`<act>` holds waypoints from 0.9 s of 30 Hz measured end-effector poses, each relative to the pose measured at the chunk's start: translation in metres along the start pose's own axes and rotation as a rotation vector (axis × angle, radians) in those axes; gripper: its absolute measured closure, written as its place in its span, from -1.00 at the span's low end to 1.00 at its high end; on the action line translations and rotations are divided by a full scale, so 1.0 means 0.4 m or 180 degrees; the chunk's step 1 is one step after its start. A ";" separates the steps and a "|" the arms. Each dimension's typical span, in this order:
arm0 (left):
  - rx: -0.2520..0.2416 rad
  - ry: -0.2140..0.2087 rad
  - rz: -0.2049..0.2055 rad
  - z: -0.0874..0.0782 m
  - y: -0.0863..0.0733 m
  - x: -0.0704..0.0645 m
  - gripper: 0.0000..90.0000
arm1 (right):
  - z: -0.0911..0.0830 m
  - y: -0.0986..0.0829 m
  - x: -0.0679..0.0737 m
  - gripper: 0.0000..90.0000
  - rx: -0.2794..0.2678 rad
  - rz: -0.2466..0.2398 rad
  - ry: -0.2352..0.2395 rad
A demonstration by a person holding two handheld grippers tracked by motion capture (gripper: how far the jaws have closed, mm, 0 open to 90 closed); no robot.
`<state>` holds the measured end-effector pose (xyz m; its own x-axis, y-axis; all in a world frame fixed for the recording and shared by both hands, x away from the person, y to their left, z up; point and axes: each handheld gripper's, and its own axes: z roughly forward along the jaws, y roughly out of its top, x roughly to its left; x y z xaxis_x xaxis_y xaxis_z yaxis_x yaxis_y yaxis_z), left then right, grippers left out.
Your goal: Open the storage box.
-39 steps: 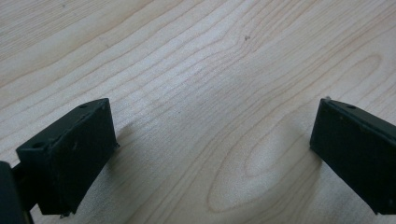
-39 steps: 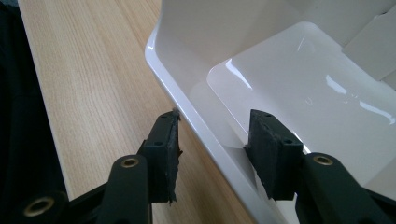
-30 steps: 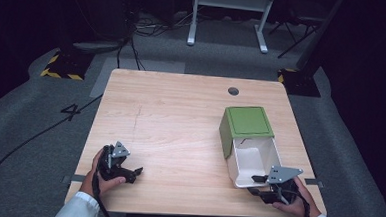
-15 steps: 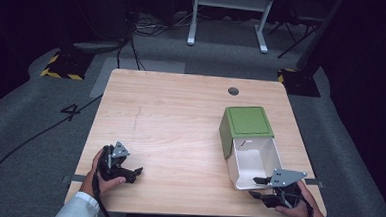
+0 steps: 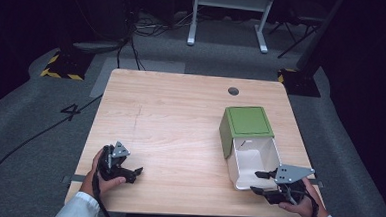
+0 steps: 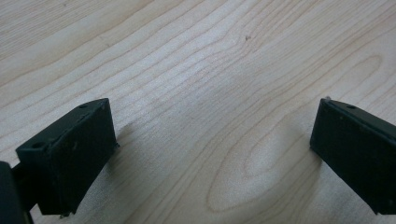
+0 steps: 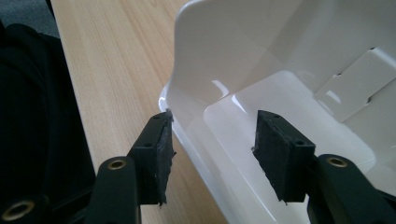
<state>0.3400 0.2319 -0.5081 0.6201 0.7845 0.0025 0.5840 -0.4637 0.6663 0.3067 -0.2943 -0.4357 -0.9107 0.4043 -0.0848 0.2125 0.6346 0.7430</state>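
R gripper (image 7: 210,154) open, jaws astride the near rim of the white bin (image 5: 254,162), not clamped yet; vs 1 s ago it has slid back toward the table (image 5: 180,118) edge. Bin lies front-right, green lid (image 5: 246,122) behind. L gripper (image 5: 127,171) wide, idle front-left.

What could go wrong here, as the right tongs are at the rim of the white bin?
1. The right tongs are open astride the thin front rim of the white bin; a shallow bite on the smooth plastic may slip.
2. The bin lies near the table edge, so a pull toward the person might drag it off.
3. The left tongs rest open far away, so nothing steadies the bin or its green lid.
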 end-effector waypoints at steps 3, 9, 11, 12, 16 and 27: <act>-0.0007 -0.0017 -0.0015 0.001 0.000 0.000 -0.99 | -0.012 0.006 -0.009 -0.02 -0.0053 0.0008 -0.0018; -0.0004 -0.0013 -0.0006 0.001 0.001 0.000 -0.99 | -0.055 0.019 -0.039 -0.15 -0.0220 0.0076 -0.0189; -0.0005 -0.0013 -0.0009 0.001 0.000 0.000 -0.99 | -0.066 0.021 -0.047 -0.22 -0.0253 0.0096 -0.0241; -0.0005 -0.0007 -0.0005 0.001 0.001 0.000 -0.99 | -0.070 0.021 -0.050 -0.25 -0.0260 0.0114 -0.0267; -0.0006 -0.0017 -0.0004 0.002 0.001 0.000 -0.99 | -0.085 0.021 -0.065 -0.40 -0.0283 0.0163 -0.0395; -0.0008 -0.0018 0.0003 0.002 0.002 0.001 -0.99 | -0.110 0.003 -0.084 -0.57 -0.0286 0.0311 -0.0603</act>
<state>0.3410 0.2315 -0.5083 0.6237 0.7817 -0.0011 0.5820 -0.4635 0.6682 0.3220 -0.3359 -0.4026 -0.8028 0.5827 -0.1263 0.2564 0.5286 0.8092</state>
